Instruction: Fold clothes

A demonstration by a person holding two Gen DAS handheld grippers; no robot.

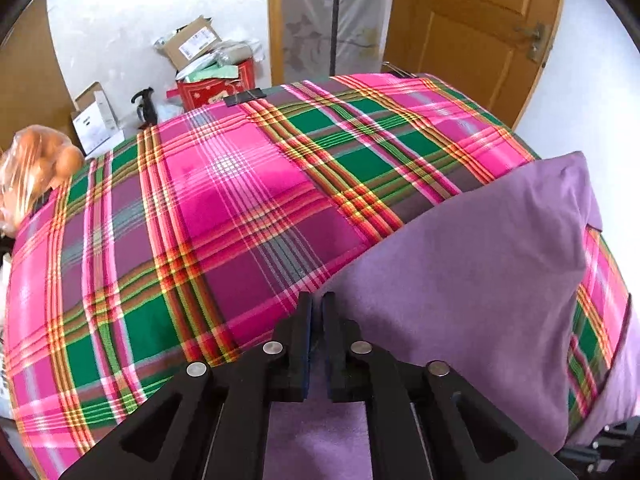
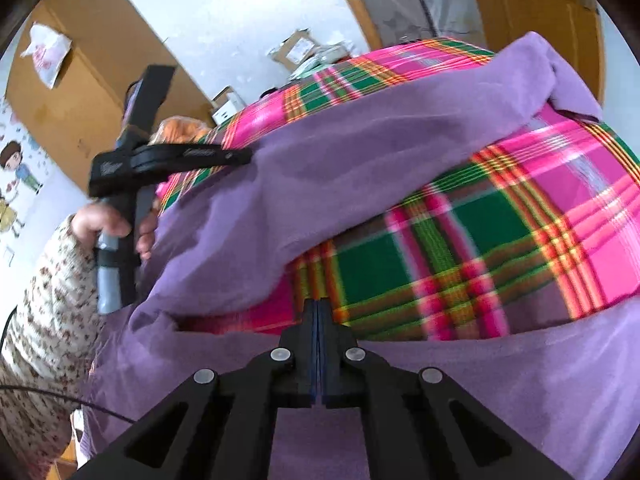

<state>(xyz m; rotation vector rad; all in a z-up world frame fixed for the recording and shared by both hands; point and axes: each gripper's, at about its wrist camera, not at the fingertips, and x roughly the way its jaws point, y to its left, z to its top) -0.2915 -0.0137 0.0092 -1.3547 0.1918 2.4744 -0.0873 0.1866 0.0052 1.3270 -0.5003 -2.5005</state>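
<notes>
Both my tongs, left tongs (image 1: 317, 300) and right tongs (image 2: 318, 305), clamped on the purple garment (image 1: 480, 264) lying over the plaid bench (image 1: 200, 208); mid-fold, next I carry this edge across.

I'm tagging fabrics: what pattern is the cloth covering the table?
The cloth is a pink, green and orange plaid, clearest in the left wrist view.
</notes>
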